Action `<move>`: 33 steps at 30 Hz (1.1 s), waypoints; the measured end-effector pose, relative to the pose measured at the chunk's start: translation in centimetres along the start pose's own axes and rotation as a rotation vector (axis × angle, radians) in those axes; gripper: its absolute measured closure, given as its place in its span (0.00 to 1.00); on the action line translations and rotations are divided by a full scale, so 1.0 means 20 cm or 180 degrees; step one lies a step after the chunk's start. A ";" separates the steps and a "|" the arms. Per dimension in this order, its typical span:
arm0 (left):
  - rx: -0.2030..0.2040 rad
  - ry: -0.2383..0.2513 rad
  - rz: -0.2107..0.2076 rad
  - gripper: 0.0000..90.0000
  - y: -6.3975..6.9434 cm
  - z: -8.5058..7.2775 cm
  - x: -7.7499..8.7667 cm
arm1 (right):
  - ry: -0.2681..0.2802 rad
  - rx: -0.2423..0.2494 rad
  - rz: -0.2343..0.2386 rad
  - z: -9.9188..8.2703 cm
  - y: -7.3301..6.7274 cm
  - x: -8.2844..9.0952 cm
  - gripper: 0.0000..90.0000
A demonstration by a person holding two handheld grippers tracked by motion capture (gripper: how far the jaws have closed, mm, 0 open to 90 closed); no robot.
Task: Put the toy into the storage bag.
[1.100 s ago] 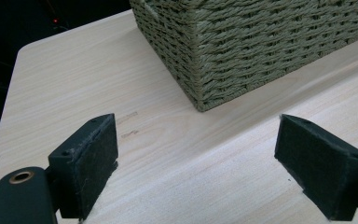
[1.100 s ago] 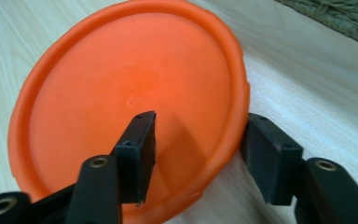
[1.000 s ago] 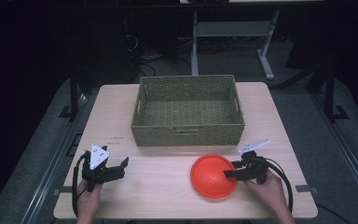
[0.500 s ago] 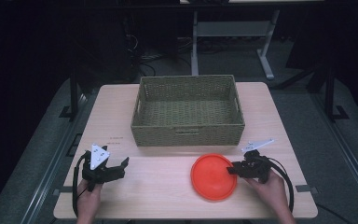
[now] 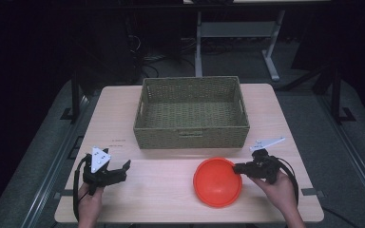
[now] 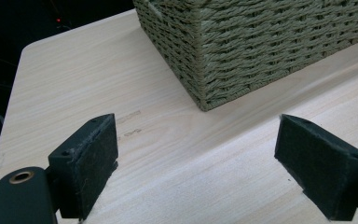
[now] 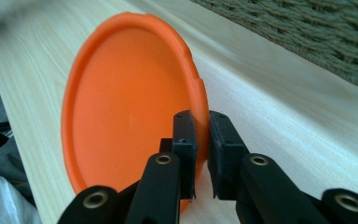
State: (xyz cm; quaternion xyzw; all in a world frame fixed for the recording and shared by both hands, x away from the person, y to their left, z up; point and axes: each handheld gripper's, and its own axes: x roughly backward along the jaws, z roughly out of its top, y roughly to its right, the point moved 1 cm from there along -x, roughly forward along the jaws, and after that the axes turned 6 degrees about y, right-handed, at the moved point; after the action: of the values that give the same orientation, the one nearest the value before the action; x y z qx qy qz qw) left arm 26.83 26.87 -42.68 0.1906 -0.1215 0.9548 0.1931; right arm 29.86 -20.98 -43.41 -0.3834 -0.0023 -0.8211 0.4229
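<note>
The orange plate [image 5: 217,182] lies on the table [image 5: 161,204] just in front of the wicker basket [image 5: 192,113], off toward the basket's right end, and my right claw [image 5: 238,168] has it by the rim on its right-hand edge. In my right gripper view the two black pads [image 7: 185,131] have just been closing and now press on that thin rim from either side, one on the plate's [image 7: 130,107] hollow face and one on its back, so I am clamped on the plate. From that claw the plate stretches away to the left, flat on the wood, and the basket stands beyond it, its near wall [image 7: 307,37] close behind the plate. The plate is round, with no long axis to mind; what matters, I judge, is that I hold it at one edge only, so its whole weight will hang out from the pads when I lift, and the way to the basket runs up over that near wall and a little leftward. My right hand [image 5: 278,185] is plainly the nearer one. My left claw [image 5: 123,168] rests well apart at the table's left side, its pads [image 6: 91,154] wide apart with only bare wood between them, pointing toward the basket's left corner [image 6: 200,60].
</note>
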 end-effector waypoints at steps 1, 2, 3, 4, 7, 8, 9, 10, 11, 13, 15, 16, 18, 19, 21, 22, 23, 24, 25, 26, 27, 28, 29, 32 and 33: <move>0.0004 0.0004 0.0002 0.14 0.00 0.00 0.00 | 0.0004 -0.0022 0.0012 0.01 0.00 0.00 0.91; 0.0003 0.0005 0.0005 0.14 0.00 0.00 0.00 | -0.0011 -0.0020 0.0006 0.01 0.00 0.00 0.91; 0.0004 0.0000 0.0007 0.14 0.00 0.00 0.00 | -0.0013 -0.0023 -0.0001 0.02 -0.01 0.01 0.91; 0.0003 -0.0006 0.0009 0.14 0.00 0.00 0.00 | -0.0026 -0.0002 -0.0019 0.02 -0.01 0.01 0.91; 0.0018 -0.0002 0.0008 0.14 0.00 0.00 0.00 | -0.0012 0.0020 -0.0013 0.04 -0.03 0.04 0.91; 0.0020 -0.0001 0.0007 0.14 0.00 0.00 0.00 | -0.0012 0.0025 0.0005 0.05 -0.03 0.04 0.91; 0.0015 0.0006 -0.0001 0.14 0.00 0.00 0.00 | -0.0013 0.0035 0.0007 0.06 -0.04 0.05 0.91; 0.0010 0.0010 -0.0004 0.14 0.00 0.00 0.00 | -0.0001 0.0048 0.0007 0.07 -0.04 0.06 0.91; 0.0010 0.0010 -0.0004 0.14 0.00 0.00 0.00 | -0.0001 0.0048 0.0007 0.07 -0.04 0.06 0.91; -0.0001 0.0005 -0.0003 0.14 0.00 0.00 0.00 | 0.0009 0.0092 0.0011 0.10 -0.06 0.09 0.91; 0.0007 0.0012 -0.0003 0.14 0.00 0.00 0.00 | 0.0009 0.0114 0.0009 0.11 -0.06 0.10 0.91; 0.0014 0.0016 -0.0002 0.14 0.00 0.00 0.00 | 0.0007 0.0116 0.0005 0.12 -0.06 0.10 0.91; 0.0006 0.0012 0.0000 0.14 0.00 0.00 0.00 | 0.0016 0.0137 0.0005 0.13 -0.07 0.12 0.91; 0.0006 0.0012 0.0000 0.14 0.00 0.00 0.00 | 0.0016 0.0151 0.0006 0.14 -0.07 0.12 0.91; 0.0011 0.0013 0.0006 0.14 0.00 0.00 0.00 | 0.0018 0.0148 0.0000 0.15 -0.07 0.13 0.91; 0.0019 0.0016 -0.0001 0.14 0.00 0.00 0.00 | 0.0024 0.0166 -0.0008 0.16 -0.07 0.15 0.91; 0.0019 0.0016 -0.0001 0.14 0.00 0.00 0.00 | 0.0021 0.0151 -0.0013 0.17 -0.07 0.15 0.91; 0.0011 0.0014 -0.0002 0.14 0.00 0.00 0.00 | 0.0024 0.0159 -0.0012 0.17 -0.07 0.16 0.91; 0.0005 0.0015 -0.0002 0.14 0.00 0.00 0.00 | 0.0028 0.0158 -0.0015 0.18 -0.07 0.17 0.91; -0.0004 0.0014 -0.0003 0.14 0.00 0.00 0.00 | 0.0035 0.0153 -0.0015 0.19 -0.07 0.17 0.91; -0.0004 0.0014 -0.0003 0.14 0.00 0.00 0.00 | 0.0034 0.0163 -0.0010 0.19 -0.07 0.18 0.91; -0.0007 0.0021 0.0002 0.14 0.00 0.00 0.00 | 0.0027 0.0153 -0.0014 0.21 -0.07 0.18 0.91; 0.0001 0.0020 0.0007 0.14 0.00 0.00 0.00 | 0.0024 0.0165 -0.0009 0.21 -0.07 0.18 0.91; 0.0018 0.0014 0.0014 0.14 -0.01 0.00 0.01 | 0.0013 0.0189 -0.0014 0.24 -0.08 0.20 0.91; 0.0018 0.0014 0.0014 0.14 -0.01 0.00 0.01 | 0.0013 0.0189 -0.0014 0.24 -0.08 0.20 0.91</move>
State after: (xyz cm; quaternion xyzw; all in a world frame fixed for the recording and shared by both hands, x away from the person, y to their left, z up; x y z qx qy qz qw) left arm 26.77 27.04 -42.66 0.1887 -0.1188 0.9560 0.1908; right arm 30.43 -21.17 -37.03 -0.3690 -0.0266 -0.8223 0.4323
